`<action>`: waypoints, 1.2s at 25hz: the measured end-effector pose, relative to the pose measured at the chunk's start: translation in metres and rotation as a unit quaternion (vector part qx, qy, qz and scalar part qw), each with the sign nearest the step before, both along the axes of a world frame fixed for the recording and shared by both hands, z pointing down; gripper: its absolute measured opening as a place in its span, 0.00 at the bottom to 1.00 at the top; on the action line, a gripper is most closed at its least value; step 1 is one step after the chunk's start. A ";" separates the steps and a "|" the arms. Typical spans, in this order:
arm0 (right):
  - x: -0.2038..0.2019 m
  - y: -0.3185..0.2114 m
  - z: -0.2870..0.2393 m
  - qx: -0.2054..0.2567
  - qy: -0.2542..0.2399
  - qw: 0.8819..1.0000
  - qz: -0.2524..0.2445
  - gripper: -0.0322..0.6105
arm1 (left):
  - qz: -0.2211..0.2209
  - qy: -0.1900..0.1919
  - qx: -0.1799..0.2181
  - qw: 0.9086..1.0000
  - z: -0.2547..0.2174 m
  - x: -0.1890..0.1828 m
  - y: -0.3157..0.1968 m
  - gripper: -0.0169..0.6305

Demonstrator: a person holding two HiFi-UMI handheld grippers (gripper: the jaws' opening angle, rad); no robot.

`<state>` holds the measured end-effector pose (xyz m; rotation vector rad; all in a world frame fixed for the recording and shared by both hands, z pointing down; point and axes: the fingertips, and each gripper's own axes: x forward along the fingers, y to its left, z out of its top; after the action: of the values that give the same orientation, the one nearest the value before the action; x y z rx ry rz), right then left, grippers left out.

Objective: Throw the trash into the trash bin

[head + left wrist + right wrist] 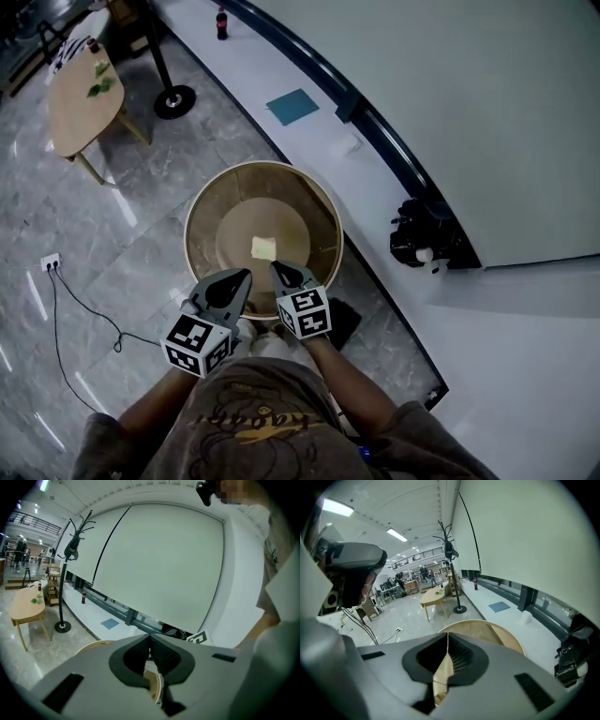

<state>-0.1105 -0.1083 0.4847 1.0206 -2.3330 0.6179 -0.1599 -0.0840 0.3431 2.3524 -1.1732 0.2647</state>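
Trash (264, 248) (pale yellow bit) lies on the bottom of the bin (200, 208). L gripper (242, 277) & R gripper (279, 270) hover over its near rim, both w/ jaws together, nothing btwn.

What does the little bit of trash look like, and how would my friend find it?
Look for the big round wooden bin on the shiny grey floor, next to the long white ledge. Peek down inside to its flat bottom. There lies a small pale yellow scrap, the only thing in the bin.
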 end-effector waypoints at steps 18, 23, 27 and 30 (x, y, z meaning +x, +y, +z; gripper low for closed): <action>-0.008 -0.042 0.047 -0.043 -0.015 0.999 0.004 0.45 | 0.012 0.004 -0.030 0.999 0.048 -0.003 -0.041 0.05; -0.006 -0.055 0.081 -0.056 -0.008 0.998 0.008 0.45 | 0.005 0.001 -0.045 0.999 0.081 -0.008 -0.053 0.05; -0.006 -0.063 0.120 -0.066 -0.002 0.998 0.012 0.45 | 0.007 0.004 -0.062 0.998 0.119 -0.008 -0.059 0.05; -0.005 -0.069 0.157 -0.073 0.003 0.997 0.019 0.45 | 0.011 0.005 -0.072 0.997 0.153 -0.010 -0.063 0.05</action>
<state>-0.1151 -0.1772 0.6413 1.0017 -2.2308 0.7855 -0.1703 -0.1471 0.4961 2.2399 -1.0886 0.3338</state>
